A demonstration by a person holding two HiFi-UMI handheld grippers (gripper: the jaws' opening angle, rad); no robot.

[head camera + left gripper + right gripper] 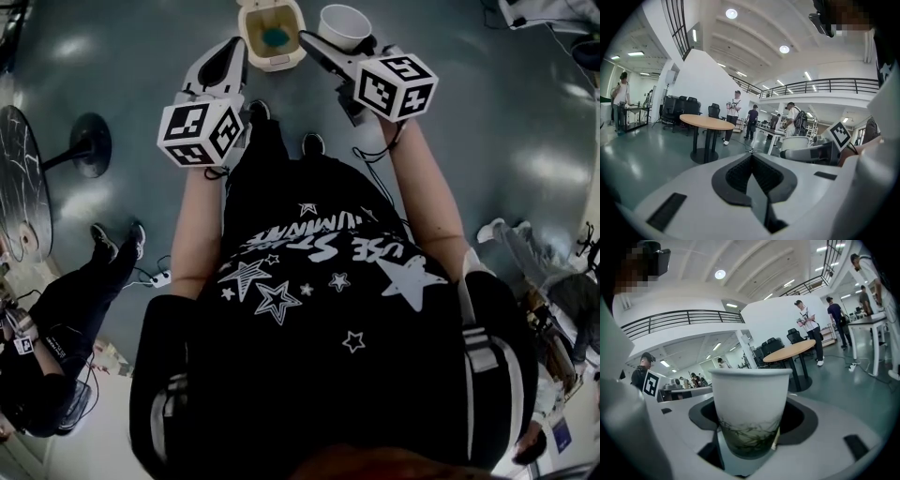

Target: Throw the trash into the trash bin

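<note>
Right gripper [333,39]: jaws spread wide, clamped on the sides of an upright white paper cup [750,408], held just right of the open trash bin [279,64] standing on the far floor; left gripper [751,158]: jaws pressed together, empty, just left of the bin

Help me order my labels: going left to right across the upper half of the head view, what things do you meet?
round table → left gripper → trash bin → paper cup
</note>
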